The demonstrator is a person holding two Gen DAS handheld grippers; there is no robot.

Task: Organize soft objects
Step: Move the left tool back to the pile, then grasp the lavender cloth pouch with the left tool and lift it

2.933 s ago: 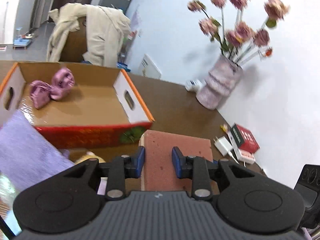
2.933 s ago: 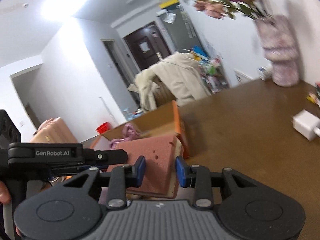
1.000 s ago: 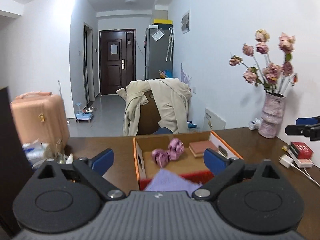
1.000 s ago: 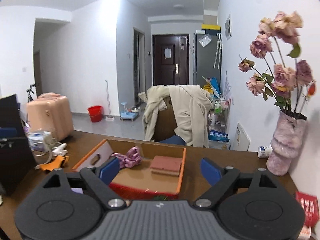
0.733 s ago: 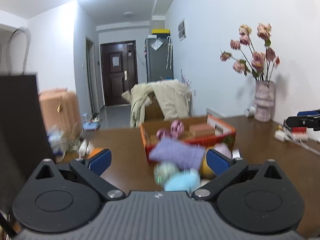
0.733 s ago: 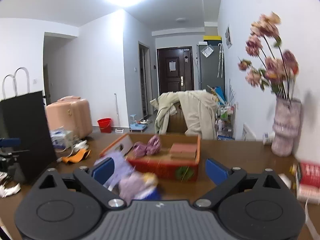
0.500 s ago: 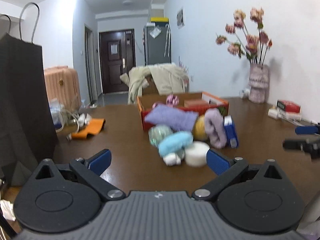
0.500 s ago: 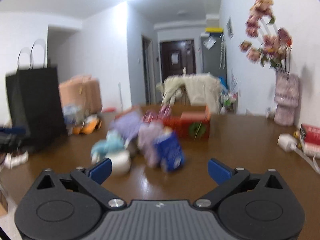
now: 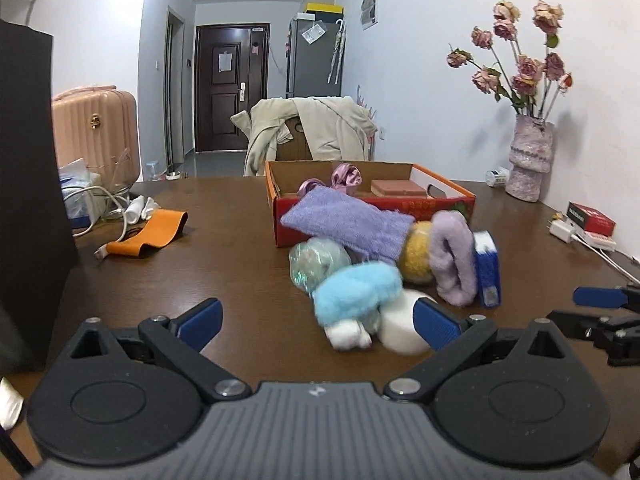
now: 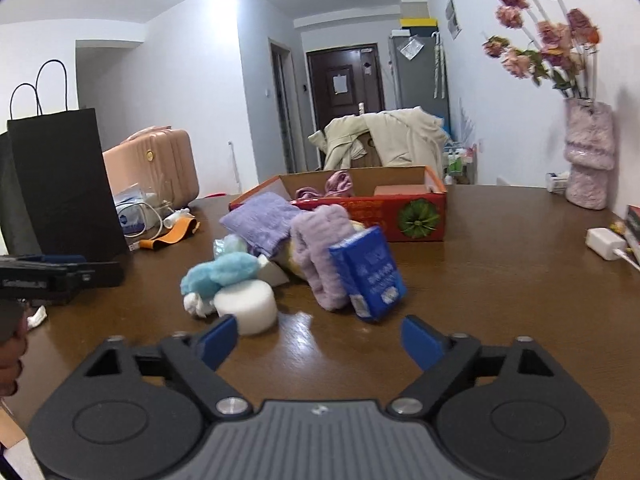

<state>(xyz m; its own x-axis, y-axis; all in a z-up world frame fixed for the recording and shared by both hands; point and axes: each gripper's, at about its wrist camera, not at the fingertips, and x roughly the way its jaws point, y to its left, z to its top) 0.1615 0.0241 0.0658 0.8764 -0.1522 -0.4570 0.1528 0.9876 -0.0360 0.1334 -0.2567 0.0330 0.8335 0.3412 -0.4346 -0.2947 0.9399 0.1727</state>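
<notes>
A brown table [image 9: 224, 248] carries one red-and-orange cardboard box [image 9: 400, 216], open-topped, its long side running across the left wrist view. Inside lie one pink satin scrunchie bundle [image 9: 346, 178] and one reddish-brown sponge block [image 9: 396, 188], flat against the right wall.

Just in front of the box sits a heap of soft things. Largest is one lavender towel [image 9: 348, 228], draped with its long axis slanting down to the right, its upper edge leaning against the box front. Next, one fluffy lilac band [image 9: 454, 256] stands on edge, long axis roughly upright; one light-blue fluffy piece [image 9: 356, 292] lies crosswise in front. One blue tissue pack [image 10: 368, 272] leans tilted against the lilac band. One yellow ball [image 9: 416, 256], one teal shiny ball [image 9: 316, 258] and one white round sponge [image 10: 246, 304] fill the gaps — all touching.

The left gripper [image 9: 316, 322] is spread wide, grasping nothing. The right gripper [image 10: 320, 340] is closing — nothing lies between its fingers.
</notes>
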